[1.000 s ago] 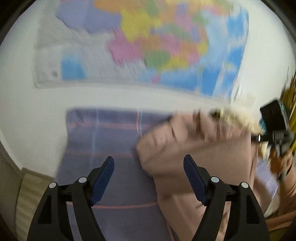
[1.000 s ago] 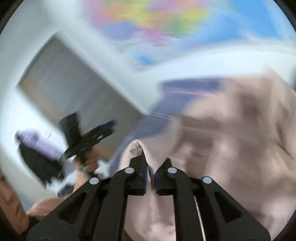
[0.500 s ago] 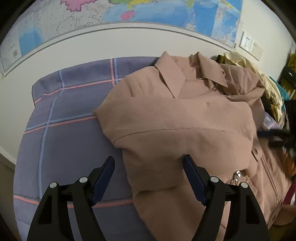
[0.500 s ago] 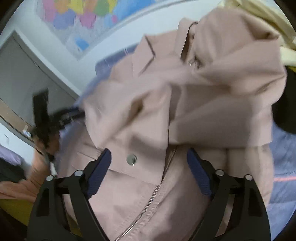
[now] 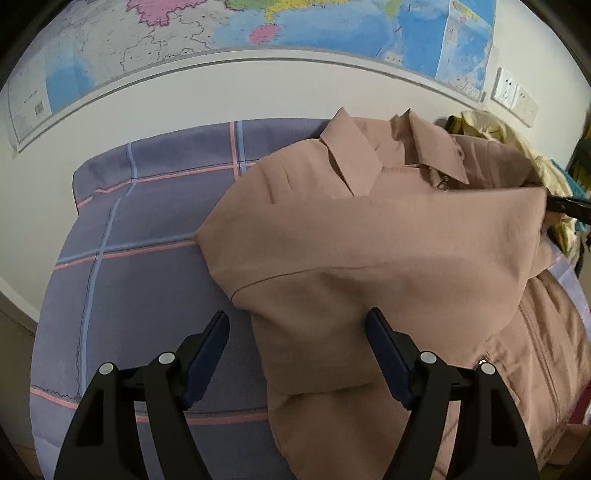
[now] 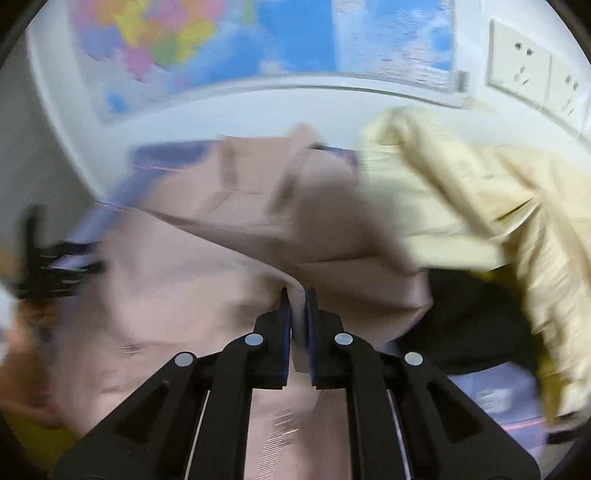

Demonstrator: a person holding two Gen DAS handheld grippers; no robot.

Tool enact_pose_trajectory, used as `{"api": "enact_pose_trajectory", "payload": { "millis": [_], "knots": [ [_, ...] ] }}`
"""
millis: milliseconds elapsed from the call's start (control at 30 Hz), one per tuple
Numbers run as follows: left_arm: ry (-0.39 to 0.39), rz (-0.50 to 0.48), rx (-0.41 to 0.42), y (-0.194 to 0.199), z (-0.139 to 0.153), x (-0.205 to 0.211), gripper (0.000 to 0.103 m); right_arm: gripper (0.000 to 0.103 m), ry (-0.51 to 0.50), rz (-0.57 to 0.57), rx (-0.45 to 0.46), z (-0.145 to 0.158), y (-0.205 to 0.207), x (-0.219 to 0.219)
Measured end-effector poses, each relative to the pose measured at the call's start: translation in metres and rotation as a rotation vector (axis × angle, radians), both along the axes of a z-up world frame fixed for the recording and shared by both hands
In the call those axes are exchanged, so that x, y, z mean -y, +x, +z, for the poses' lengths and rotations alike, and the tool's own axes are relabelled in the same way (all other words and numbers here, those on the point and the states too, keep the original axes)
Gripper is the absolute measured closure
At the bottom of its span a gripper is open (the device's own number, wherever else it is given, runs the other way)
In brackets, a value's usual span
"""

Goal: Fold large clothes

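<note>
A dusty-pink collared jacket [image 5: 369, 240] lies on the bed, collar toward the wall, with one sleeve drawn across its chest to the right. My left gripper [image 5: 295, 350] hovers open over the jacket's left edge, and the fabric lies below its fingers, not pinched. My right gripper [image 6: 297, 295] has its jaws closing tight on a fold of the pink jacket [image 6: 184, 295], with cloth pinched between the blue pads. The right wrist view is blurred by motion.
The bed has a lilac checked sheet [image 5: 147, 240], bare on the left. A cream garment [image 6: 461, 184] and a dark one [image 6: 461, 332] are piled at the right. A wall map [image 5: 258, 29] and sockets [image 6: 517, 66] are behind the bed.
My right gripper was shut, opened over the jacket's zip, then shut on a fold of pink cloth as it swung right. The left gripper tipped down from the wall and then held still, open.
</note>
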State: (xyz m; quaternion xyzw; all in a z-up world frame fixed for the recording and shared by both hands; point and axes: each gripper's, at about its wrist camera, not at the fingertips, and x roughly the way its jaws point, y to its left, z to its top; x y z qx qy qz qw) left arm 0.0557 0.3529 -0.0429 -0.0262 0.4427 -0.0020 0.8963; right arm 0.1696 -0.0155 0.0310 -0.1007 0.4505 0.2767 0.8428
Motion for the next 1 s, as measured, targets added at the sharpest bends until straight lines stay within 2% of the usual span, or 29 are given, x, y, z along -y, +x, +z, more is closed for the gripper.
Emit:
{"api": "enact_pose_trajectory", "payload": {
  "millis": [33,100,167,233,267,367,467,567,600,667,700,733,800,833,867,900,967,1000],
  "knots": [
    [0.006,0.000,-0.007,0.004,-0.002,0.002,0.029,0.095,-0.055,0.005,0.013,-0.009,0.004,-0.007],
    [0.037,0.011,-0.027,0.010,-0.009,0.007,0.029,0.093,-0.081,0.005,-0.016,-0.029,0.009,-0.017],
    [0.041,0.016,-0.039,0.013,-0.015,0.007,0.029,0.090,-0.113,-0.007,0.006,-0.038,0.010,-0.020],
    [0.036,0.024,-0.043,0.012,-0.017,0.005,0.029,0.061,-0.093,-0.037,0.033,-0.038,0.006,-0.011],
    [0.032,0.031,-0.043,0.011,-0.017,0.003,0.028,0.055,-0.067,-0.065,0.053,-0.033,0.003,-0.003],
    [0.021,0.038,-0.036,0.004,-0.016,0.000,0.028,0.056,0.024,-0.070,0.084,-0.017,-0.011,0.013],
    [0.010,0.039,-0.037,0.000,-0.016,0.000,0.028,0.054,0.073,-0.012,0.115,-0.007,-0.038,0.012],
    [0.010,0.046,-0.040,-0.001,-0.017,0.002,0.028,0.050,0.024,0.077,0.128,-0.016,-0.054,-0.011],
    [0.002,0.046,-0.040,-0.001,-0.018,0.003,0.028,0.048,-0.023,0.093,0.130,-0.024,-0.057,-0.018],
    [-0.009,0.050,-0.041,-0.001,-0.019,0.003,0.028,0.037,-0.090,0.074,0.130,-0.038,-0.054,-0.025],
    [-0.012,0.051,-0.042,-0.001,-0.019,0.003,0.028,0.027,-0.114,0.041,0.118,-0.045,-0.047,-0.024],
    [-0.014,0.051,-0.042,-0.001,-0.019,0.004,0.028,0.024,-0.118,0.016,0.109,-0.052,-0.041,-0.025],
    [-0.017,0.051,-0.043,-0.002,-0.019,0.004,0.028,0.024,-0.087,-0.004,0.075,-0.059,-0.030,-0.020],
    [-0.016,0.050,-0.043,-0.002,-0.019,0.005,0.028,0.031,-0.061,-0.002,0.056,-0.062,-0.025,-0.016],
    [-0.016,0.050,-0.044,-0.003,-0.019,0.005,0.028,0.042,-0.047,-0.002,0.046,-0.063,-0.022,-0.015],
    [-0.017,0.050,-0.046,-0.002,-0.019,0.005,0.028,0.067,-0.042,0.002,0.034,-0.064,-0.019,-0.015],
    [-0.023,0.048,-0.043,-0.001,-0.019,0.005,0.028,0.075,-0.038,0.020,0.032,-0.062,-0.015,-0.015],
    [-0.024,0.047,-0.043,-0.001,-0.019,0.005,0.027,0.084,-0.045,0.030,0.045,-0.059,-0.014,-0.018]
  ]
}}
